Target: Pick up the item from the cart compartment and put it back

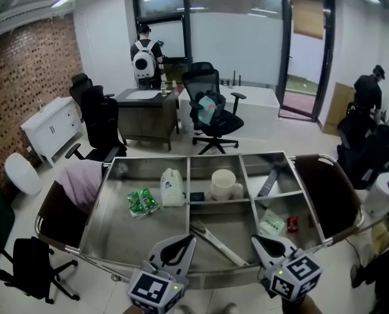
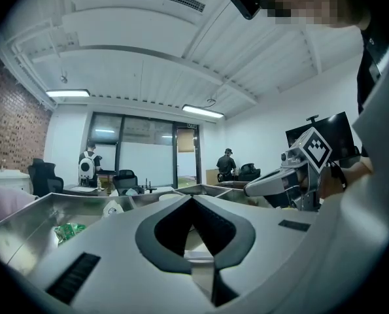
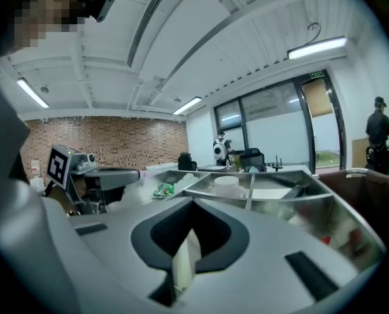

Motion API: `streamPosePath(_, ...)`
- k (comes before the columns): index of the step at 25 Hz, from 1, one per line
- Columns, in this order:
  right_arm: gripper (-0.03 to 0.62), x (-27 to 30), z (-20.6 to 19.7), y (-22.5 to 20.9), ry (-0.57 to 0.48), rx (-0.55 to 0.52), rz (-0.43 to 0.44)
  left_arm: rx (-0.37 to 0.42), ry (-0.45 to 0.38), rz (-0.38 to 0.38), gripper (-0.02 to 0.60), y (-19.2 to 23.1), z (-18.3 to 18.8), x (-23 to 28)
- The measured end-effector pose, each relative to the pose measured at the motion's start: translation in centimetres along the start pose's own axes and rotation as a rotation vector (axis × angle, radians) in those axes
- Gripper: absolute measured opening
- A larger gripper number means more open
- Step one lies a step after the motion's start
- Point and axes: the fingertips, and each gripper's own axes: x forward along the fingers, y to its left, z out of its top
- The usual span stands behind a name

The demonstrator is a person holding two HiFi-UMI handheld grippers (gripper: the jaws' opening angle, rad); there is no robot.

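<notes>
At the cart (image 1: 116,235), left tool (image 1: 182,242), right tool (image 1: 259,242), both closed tight (nothing held)

1. The left gripper (image 1: 183,241) has a pale grey, pointed shell lined with black inner pads.
2. The right gripper (image 1: 258,242) matches it in colour and shape.
3. Each carries a cube (image 1: 156,288) of black-and-white square markers with a small green light.
4. Black slots (image 3: 308,273) mark the shells.
5. A black head camera (image 2: 245,0) sits above a dark top (image 2: 377,51).
</notes>
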Motion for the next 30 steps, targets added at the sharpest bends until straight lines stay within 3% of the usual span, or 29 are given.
streamPosePath(30, 0.012, 1.0, -0.2, 1.5, -0.002, 0.004, 0.05, 0.003, 0.019, 0.025, 0.0, -0.1, -0.9, -1.8)
